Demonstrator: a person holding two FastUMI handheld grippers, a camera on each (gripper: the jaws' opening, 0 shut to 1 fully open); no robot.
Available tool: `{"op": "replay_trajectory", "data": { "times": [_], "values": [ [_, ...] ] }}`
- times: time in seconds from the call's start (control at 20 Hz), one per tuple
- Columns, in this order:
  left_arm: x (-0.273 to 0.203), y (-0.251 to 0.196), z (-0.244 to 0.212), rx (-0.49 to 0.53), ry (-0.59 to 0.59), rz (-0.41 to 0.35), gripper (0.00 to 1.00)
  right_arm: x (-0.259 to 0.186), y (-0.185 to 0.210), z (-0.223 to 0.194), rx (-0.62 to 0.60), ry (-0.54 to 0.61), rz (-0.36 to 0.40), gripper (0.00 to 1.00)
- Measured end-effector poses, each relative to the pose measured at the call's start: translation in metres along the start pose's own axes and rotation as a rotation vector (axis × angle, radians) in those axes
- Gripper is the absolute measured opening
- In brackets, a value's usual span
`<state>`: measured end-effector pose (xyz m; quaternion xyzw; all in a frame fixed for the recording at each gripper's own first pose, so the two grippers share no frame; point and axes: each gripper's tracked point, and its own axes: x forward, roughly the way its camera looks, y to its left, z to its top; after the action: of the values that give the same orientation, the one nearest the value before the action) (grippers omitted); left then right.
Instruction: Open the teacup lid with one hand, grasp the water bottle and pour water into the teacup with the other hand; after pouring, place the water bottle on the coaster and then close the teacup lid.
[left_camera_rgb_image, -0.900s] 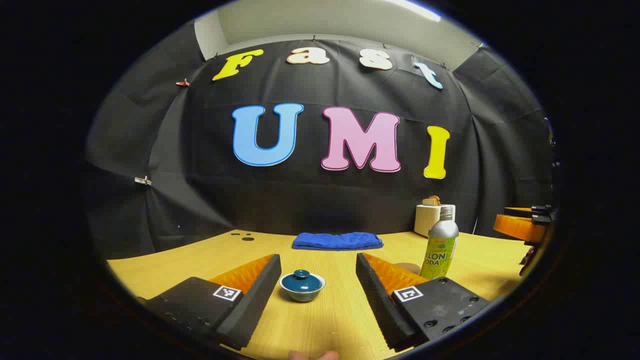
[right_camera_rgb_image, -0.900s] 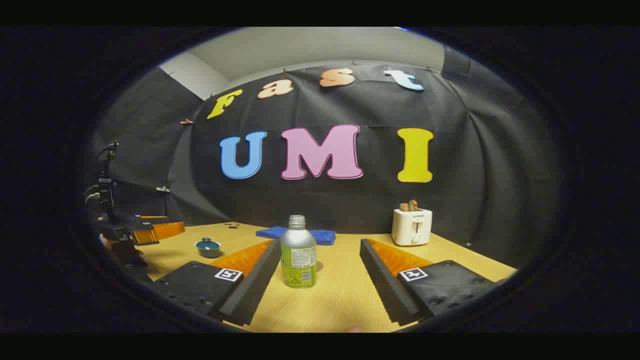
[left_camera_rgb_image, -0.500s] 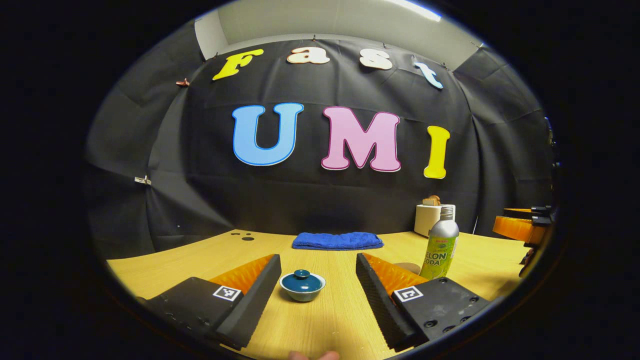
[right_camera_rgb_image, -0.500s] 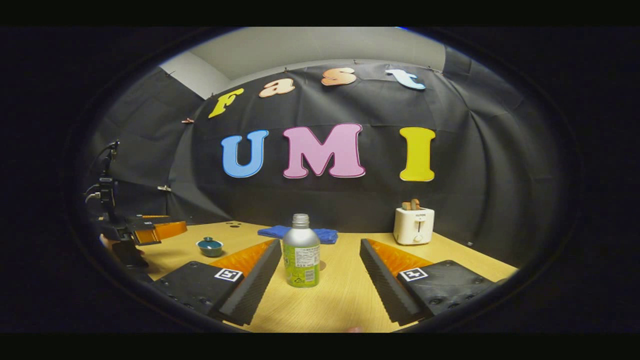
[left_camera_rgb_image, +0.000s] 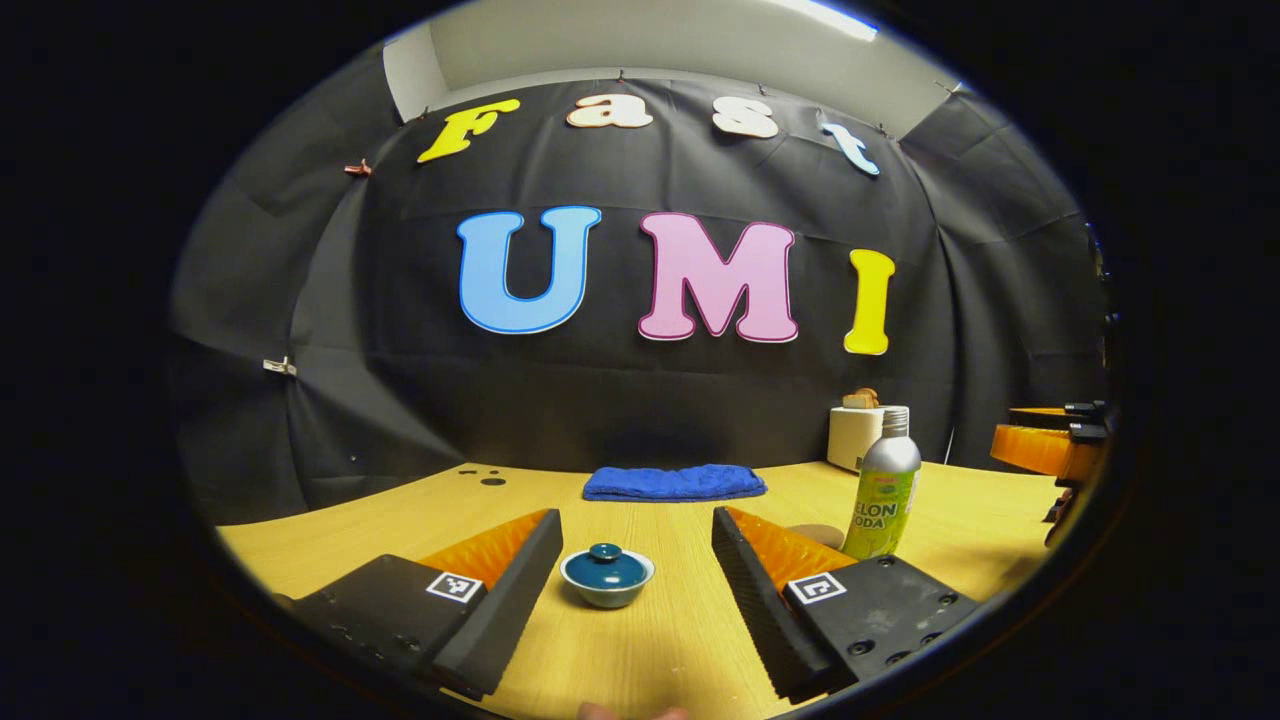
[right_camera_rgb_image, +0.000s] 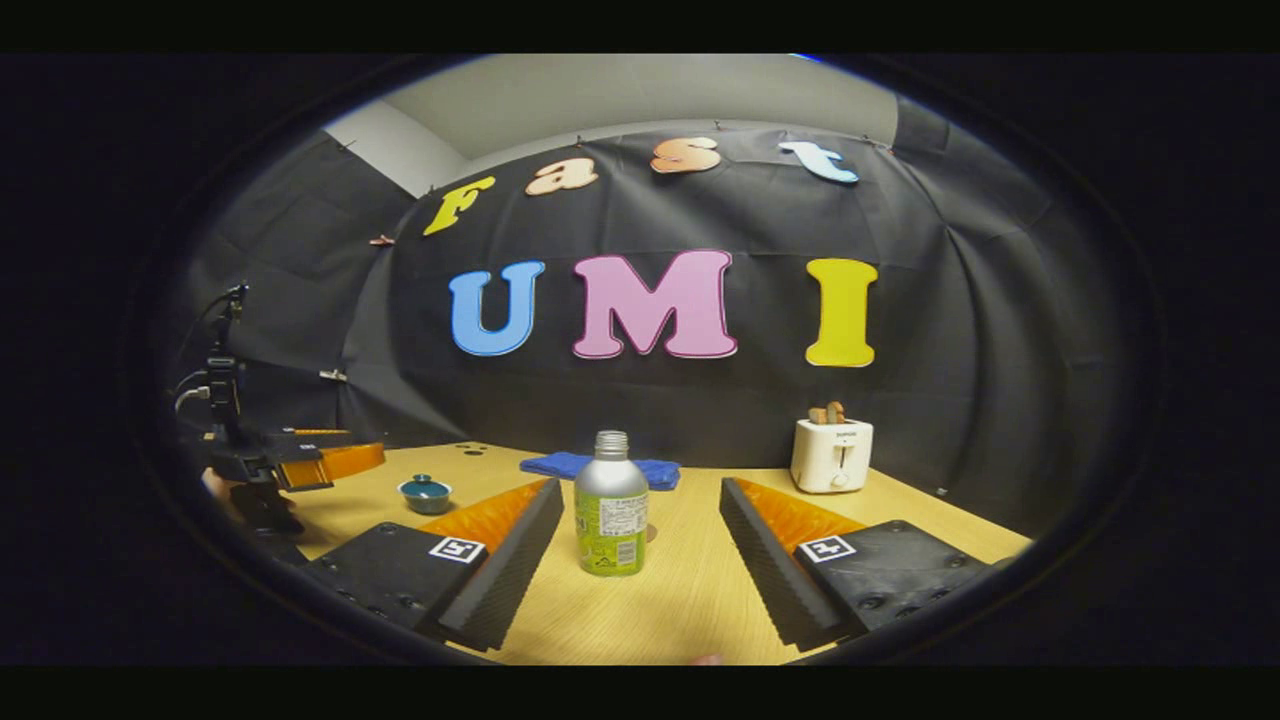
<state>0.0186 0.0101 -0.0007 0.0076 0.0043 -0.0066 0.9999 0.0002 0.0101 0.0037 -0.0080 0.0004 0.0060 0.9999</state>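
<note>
Right, teacup (left_camera_rgb_image: 607, 578) sits on the wooden table (left_camera_rgb_image: 640, 650) with its lid (left_camera_rgb_image: 605, 564) on, framed between my left gripper (left_camera_rgb_image: 636, 560) fingers, which are spread wide and touching nothing. Over in the right gripper view, the water bottle (right_camera_rgb_image: 610, 505) stands upright between the parted fingers of my right gripper (right_camera_rgb_image: 640, 540), uncapped, no contact. Just behind the bottle, a coaster (left_camera_rgb_image: 815, 535). Farther back, a folded blue towel (left_camera_rgb_image: 674, 482), and a white toaster (right_camera_rgb_image: 831, 455) far right.
</note>
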Motion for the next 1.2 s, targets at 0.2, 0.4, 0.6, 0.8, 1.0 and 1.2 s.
{"op": "replay_trajectory", "data": {
  "times": [0.2, 0.4, 0.6, 0.8, 1.0, 1.2],
  "values": [
    [0.037, 0.018, -0.01, -0.049, 0.057, -0.021, 0.94, 0.003, 0.002, 0.003, -0.008, -0.008, 0.002, 0.98],
    [0.072, 0.032, -0.041, -0.096, 0.173, -0.044, 0.89, 0.007, 0.002, 0.005, -0.014, -0.012, -0.001, 0.96],
    [0.093, 0.036, -0.071, -0.108, 0.26, -0.042, 0.8, 0.008, 0.0, 0.004, -0.016, -0.014, 0.0, 0.98],
    [0.102, 0.034, -0.081, -0.103, 0.286, -0.046, 0.79, 0.008, -0.003, 0.005, -0.012, -0.016, -0.004, 0.98],
    [0.106, 0.032, -0.086, -0.072, 0.307, -0.055, 0.77, 0.008, -0.005, 0.004, -0.006, -0.013, -0.007, 0.96],
    [0.111, 0.028, -0.093, -0.026, 0.341, -0.064, 0.6, 0.007, -0.005, 0.006, -0.005, -0.015, -0.007, 0.98]
  ]
}}
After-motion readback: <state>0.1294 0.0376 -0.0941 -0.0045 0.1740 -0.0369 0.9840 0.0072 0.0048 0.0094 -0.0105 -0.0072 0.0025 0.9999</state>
